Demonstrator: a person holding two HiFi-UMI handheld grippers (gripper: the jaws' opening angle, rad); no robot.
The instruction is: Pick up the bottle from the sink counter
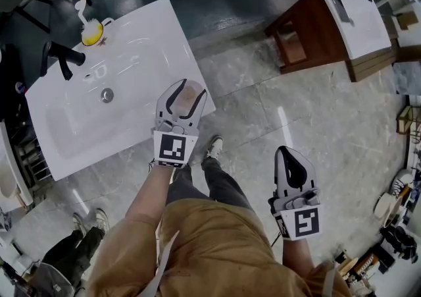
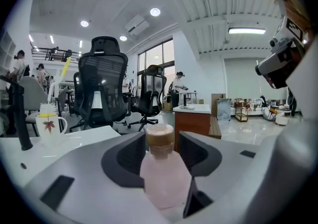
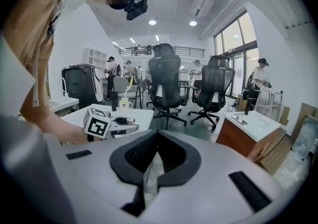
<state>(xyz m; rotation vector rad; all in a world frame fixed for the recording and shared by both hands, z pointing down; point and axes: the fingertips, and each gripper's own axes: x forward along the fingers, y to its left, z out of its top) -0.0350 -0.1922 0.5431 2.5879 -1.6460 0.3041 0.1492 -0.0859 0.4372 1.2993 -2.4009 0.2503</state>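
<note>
My left gripper (image 1: 187, 89) is nearer: its jaws clasp the body of the pink bottle (image 2: 165, 168), which stands upright at the sink counter's (image 1: 148, 45) front corner. I'd judge the move to be a lift straight up. My right gripper (image 1: 283, 151) hangs well apart over the floor, jaws together, empty.

No readable words, brands or numbers, only coded square markers on cubes of left gripper (image 1: 188, 87), right gripper (image 1: 285, 151)

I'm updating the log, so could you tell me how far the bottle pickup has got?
Done: the left gripper is at the bottle on the sink counter edge. In hand: its fingers look closed on it. Left: lifting it clear; whether it's off the counter isn't visible.
</note>
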